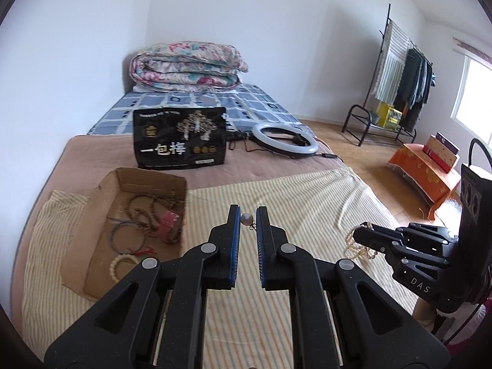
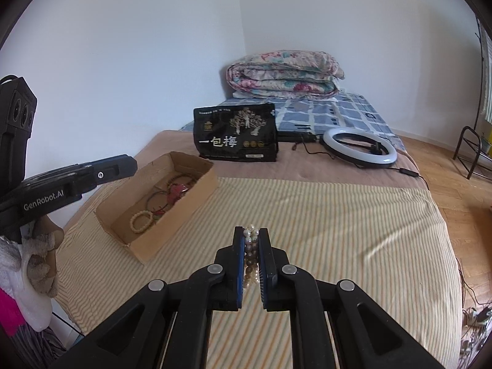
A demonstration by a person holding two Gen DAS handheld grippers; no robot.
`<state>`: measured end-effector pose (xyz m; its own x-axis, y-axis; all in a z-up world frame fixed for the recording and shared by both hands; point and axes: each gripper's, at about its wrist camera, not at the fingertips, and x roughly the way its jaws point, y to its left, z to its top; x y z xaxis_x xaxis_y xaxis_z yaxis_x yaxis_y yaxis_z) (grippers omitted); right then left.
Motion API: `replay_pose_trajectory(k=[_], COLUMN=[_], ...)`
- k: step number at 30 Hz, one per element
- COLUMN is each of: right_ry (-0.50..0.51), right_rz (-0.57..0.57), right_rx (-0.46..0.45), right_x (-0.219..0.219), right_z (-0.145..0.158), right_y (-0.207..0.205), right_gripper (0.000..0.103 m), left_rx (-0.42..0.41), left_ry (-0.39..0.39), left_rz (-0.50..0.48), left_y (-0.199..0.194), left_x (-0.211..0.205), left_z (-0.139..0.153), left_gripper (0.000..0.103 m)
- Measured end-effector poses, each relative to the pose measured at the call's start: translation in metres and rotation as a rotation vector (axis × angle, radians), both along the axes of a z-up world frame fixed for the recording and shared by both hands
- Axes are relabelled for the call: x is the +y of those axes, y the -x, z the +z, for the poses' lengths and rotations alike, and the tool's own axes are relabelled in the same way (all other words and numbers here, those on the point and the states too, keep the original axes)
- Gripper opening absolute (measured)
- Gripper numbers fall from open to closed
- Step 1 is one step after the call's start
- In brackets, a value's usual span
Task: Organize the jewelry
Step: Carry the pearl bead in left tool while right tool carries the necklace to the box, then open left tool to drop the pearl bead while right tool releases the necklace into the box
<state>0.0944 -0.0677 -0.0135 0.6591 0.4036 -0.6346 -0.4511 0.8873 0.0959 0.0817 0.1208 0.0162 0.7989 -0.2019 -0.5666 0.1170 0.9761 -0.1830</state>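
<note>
One open brown cardboard box point(image 2: 160, 203), one black snack bag point(image 2: 236, 136), one white ring light point(image 2: 359, 147), one folded floral quilt point(image 2: 284, 73), two black grippers.

A folded floral quilt point(image 1: 187, 66) rests at the head of a bed covered in a blue checked sheet point(image 1: 196, 104). A black snack bag with white Chinese lettering point(image 1: 180, 136) stands beside a white ring light point(image 1: 284, 138), with a black metal clothes rack point(image 1: 402, 80) across the room
</note>
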Motion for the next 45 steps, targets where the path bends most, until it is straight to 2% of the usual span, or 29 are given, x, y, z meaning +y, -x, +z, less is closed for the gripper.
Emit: replay_pose_trajectory(k=[15, 24, 45], right_ry=[-0.011, 0.005, 0.018], right_rz=[0.119, 0.186, 0.27], right_rx=[-0.022, -0.042, -0.036], right_x=[0.075, 0.119, 0.186], right_z=[0.01, 0.014, 0.001], right_y=[-0.008, -0.032, -0.092], right_gripper=[0.006, 0.006, 0.006], left_rx=[-0.048, -0.034, 0.069], left_ry=[-0.049, -0.052, -0.076], left_rz=[0.166, 0.224, 0.251], left_y=[0.012, 0.009, -0.016], left_x=[0.083, 0.115, 0.132], left_z=[0.013, 0.002, -0.035], left_gripper=[0.008, 0.008, 0.008])
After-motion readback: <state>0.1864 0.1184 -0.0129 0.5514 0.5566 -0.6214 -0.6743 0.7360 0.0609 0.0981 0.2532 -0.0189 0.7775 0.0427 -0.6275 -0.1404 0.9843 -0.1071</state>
